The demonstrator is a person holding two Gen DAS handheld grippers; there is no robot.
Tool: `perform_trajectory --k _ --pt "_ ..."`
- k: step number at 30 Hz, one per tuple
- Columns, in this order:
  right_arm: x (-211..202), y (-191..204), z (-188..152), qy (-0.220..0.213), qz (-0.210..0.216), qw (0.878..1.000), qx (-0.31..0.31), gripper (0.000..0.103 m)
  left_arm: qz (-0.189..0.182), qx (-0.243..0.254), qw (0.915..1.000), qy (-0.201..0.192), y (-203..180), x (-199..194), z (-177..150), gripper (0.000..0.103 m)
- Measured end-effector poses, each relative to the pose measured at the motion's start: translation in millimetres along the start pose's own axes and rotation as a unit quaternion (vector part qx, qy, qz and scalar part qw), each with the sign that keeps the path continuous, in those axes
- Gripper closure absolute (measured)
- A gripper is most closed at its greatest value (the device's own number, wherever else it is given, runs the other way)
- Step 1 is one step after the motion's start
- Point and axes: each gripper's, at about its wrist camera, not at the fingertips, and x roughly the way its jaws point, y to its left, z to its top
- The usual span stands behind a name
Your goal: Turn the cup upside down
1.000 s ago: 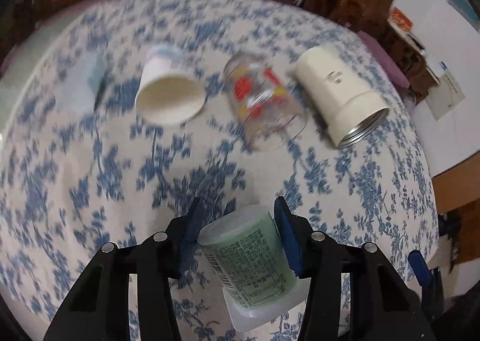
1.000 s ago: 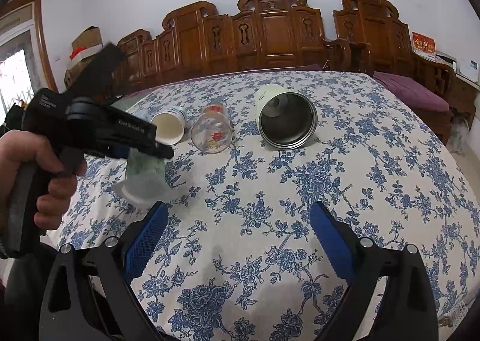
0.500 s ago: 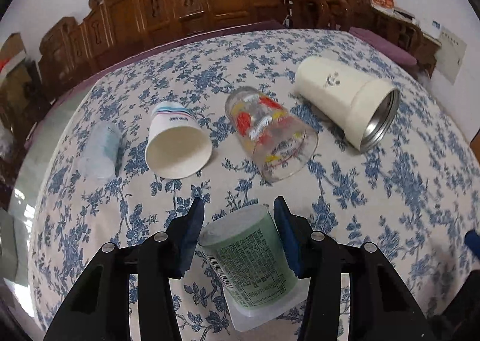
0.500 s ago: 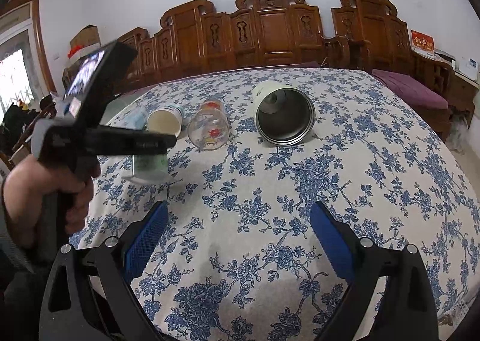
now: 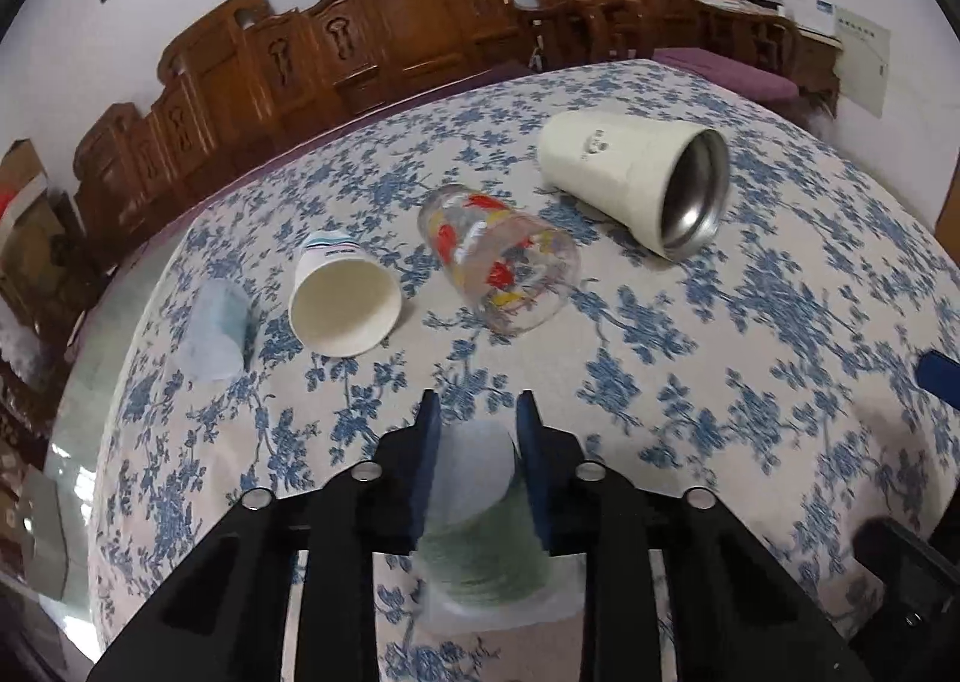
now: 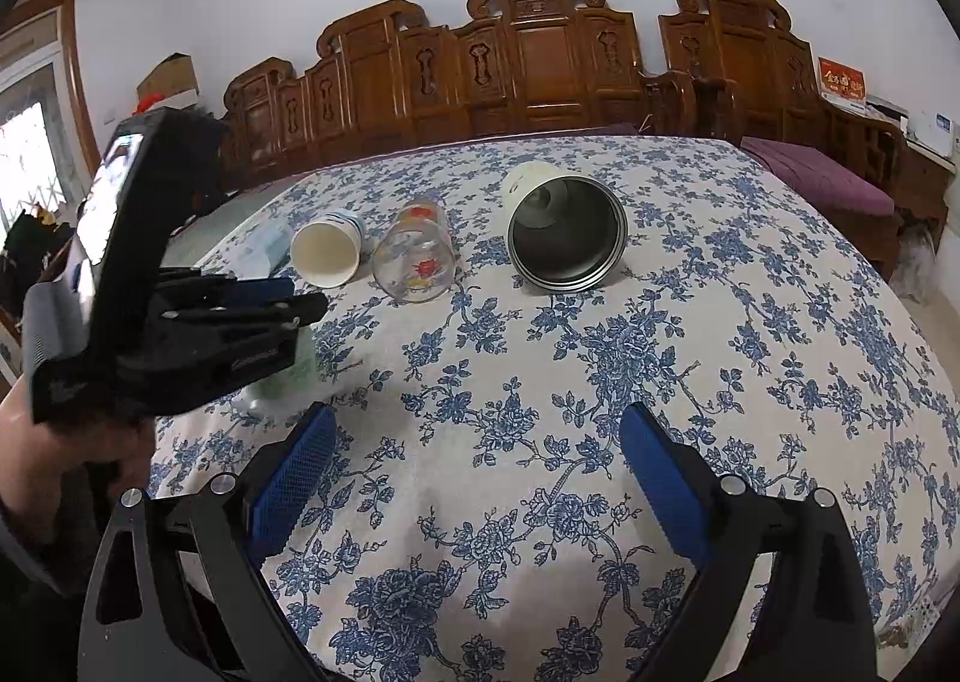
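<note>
My left gripper (image 5: 477, 442) is shut on a green plastic cup (image 5: 480, 544). The cup stands bottom-up, its pale base facing up between the blue pads and its wide rim down at the tablecloth. In the right wrist view the left gripper (image 6: 300, 307) sits at the left and mostly hides the green cup (image 6: 294, 373). My right gripper (image 6: 474, 466) is open and empty over the near part of the table.
On the floral tablecloth (image 5: 750, 382) lie a white paper cup (image 5: 345, 301), a painted glass (image 5: 504, 274), a cream steel-lined tumbler (image 5: 636, 184) and a pale blue cup (image 5: 216, 331), all on their sides. Carved wooden chairs (image 6: 540, 64) stand behind the table.
The left gripper has tilted up and turned the green cup over, so its base now faces up and its rim is down at the cloth. The right gripper has stayed still.
</note>
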Motion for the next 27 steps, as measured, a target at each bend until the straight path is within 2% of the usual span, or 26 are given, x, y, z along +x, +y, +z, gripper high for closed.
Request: perform_trajectory --k 10,19,25,27 --pt "-1.4 -0.9 0.0 0.000 -0.001 1.000 0.000 0.007 -0.034 -0.027 0.9990 0.006 4.3 -15.6 -13.9 0.082" --pt "-2.2 0.1 -0.1 -0.001 -0.007 1.000 -0.002 0.007 -0.035 -0.057 0.9977 -0.011 17.6 -34.4 -24.0 0.081" --pt "-7.4 3.7 2.2 -0.007 -0.017 1.000 -0.005 0.007 -0.039 -0.080 0.9957 -0.027 32.6 -56.0 -31.7 0.067" --pt "-12.7 4.6 5.1 -0.011 -0.018 1.000 -0.004 0.007 -0.041 -0.093 0.9944 -0.030 40.9 -63.5 -36.1 0.058"
